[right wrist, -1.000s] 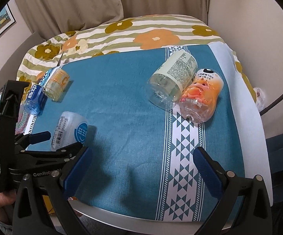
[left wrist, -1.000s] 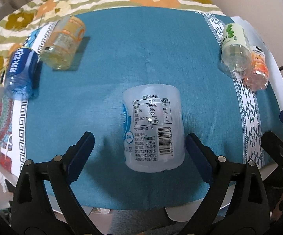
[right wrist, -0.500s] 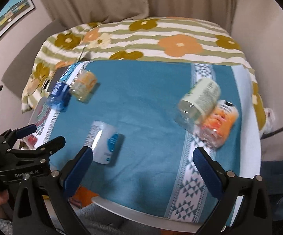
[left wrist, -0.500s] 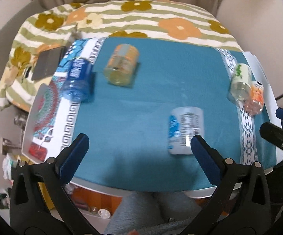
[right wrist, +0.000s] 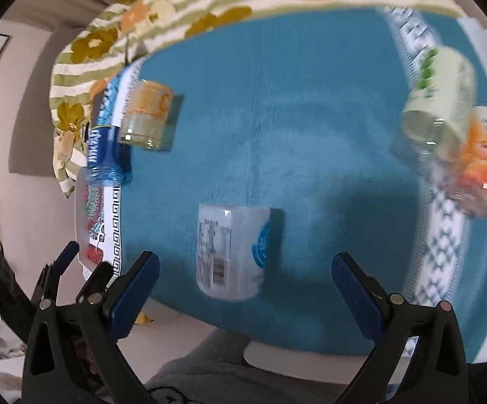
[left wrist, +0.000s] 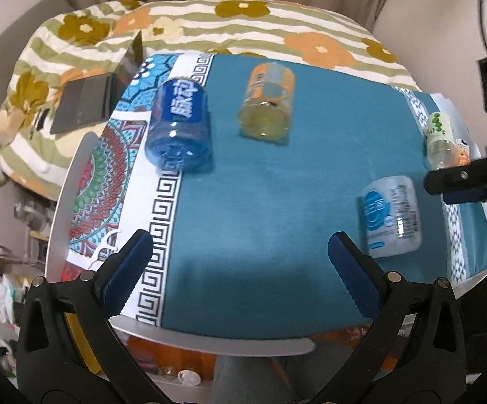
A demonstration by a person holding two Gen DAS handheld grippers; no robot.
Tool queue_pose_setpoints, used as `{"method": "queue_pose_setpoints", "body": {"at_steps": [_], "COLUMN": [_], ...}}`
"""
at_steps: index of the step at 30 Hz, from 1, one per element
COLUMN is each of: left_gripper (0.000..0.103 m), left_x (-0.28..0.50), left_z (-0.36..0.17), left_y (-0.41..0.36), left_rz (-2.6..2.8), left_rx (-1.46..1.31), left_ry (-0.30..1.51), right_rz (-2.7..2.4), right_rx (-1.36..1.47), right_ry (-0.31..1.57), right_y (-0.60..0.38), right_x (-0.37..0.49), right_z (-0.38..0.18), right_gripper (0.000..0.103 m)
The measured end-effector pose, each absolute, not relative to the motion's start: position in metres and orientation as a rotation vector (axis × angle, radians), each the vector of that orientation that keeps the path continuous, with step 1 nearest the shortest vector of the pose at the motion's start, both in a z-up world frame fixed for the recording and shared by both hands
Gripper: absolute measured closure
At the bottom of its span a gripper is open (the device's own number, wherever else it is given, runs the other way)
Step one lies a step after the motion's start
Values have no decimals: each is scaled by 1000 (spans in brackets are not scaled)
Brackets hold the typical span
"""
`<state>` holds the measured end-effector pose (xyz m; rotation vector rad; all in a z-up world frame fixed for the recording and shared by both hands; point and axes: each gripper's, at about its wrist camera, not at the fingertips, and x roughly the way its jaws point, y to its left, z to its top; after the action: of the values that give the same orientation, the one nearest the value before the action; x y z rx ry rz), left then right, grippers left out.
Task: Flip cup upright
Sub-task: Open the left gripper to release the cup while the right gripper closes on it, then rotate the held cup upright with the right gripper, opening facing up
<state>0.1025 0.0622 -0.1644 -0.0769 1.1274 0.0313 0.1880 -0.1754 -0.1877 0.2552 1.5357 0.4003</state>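
Observation:
Several cut-bottle cups lie on their sides on the teal cloth. A white-labelled cup point(left wrist: 391, 217) lies near the front right; in the right wrist view it point(right wrist: 231, 252) lies just ahead of my right gripper point(right wrist: 243, 296), between its open, empty fingers. A blue cup point(left wrist: 179, 128) and a yellow-orange cup point(left wrist: 268, 101) lie at the far left and middle. My left gripper point(left wrist: 240, 272) is open and empty above the table's front edge, well short of them. A green-and-white cup point(right wrist: 440, 97) and an orange cup point(right wrist: 482, 165) lie together at the right.
The round table point(left wrist: 75, 168) has a patterned cloth edge on the left. A flowered, striped bedspread point(left wrist: 243, 27) lies behind it, with a dark open laptop point(left wrist: 88, 101) on it. The right gripper's body point(left wrist: 468, 178) shows at the left wrist view's right edge.
My left gripper has pulled back and swung left, away from the white-labelled cup. My right gripper has moved left and down so the white-labelled cup now lies between its fingers.

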Motion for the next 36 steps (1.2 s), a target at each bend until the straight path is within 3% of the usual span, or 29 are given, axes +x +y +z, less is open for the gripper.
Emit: {"method": "queue_pose_setpoints", "body": {"at_steps": [3,5,10,13,16,19,27,30,36], "left_gripper": [0,0,0,0,0,0,0,0,0], "left_x": [106,109,117,121,124,126,128,128,133], "left_z": [-178,-183,-190,-192,-194,-196,-189,-180,-171], "left_y": [68,70,75,77,79,79,78,76,74], "left_rz": [23,13,-5,-14,-23,-29,-42,-47,-63], "left_rx": [-65,-60,-55,-64,-66,-58,-54,-34,-18], "left_ry": [1153,1165,1179,1180,1186,1192,1189,1168,1157], "right_rz": [396,399,393,387,376,378,378,372,195], "right_rx": [259,260,286,299,313,323,332,341,250], "right_ry": [1589,1620,1681,1712,1743,1756,1721,1635,1096], "right_y": [-166,-161,-154,-151,-151,-151,-156,-160,-151], "right_x": [201,206,215,217,217,218,216,213,189], "right_z": [-203,-211,-224,-230,-236,-241,-232,-211,-155], "right_gripper": [6,15,17,28,33,46,52,52,52]}}
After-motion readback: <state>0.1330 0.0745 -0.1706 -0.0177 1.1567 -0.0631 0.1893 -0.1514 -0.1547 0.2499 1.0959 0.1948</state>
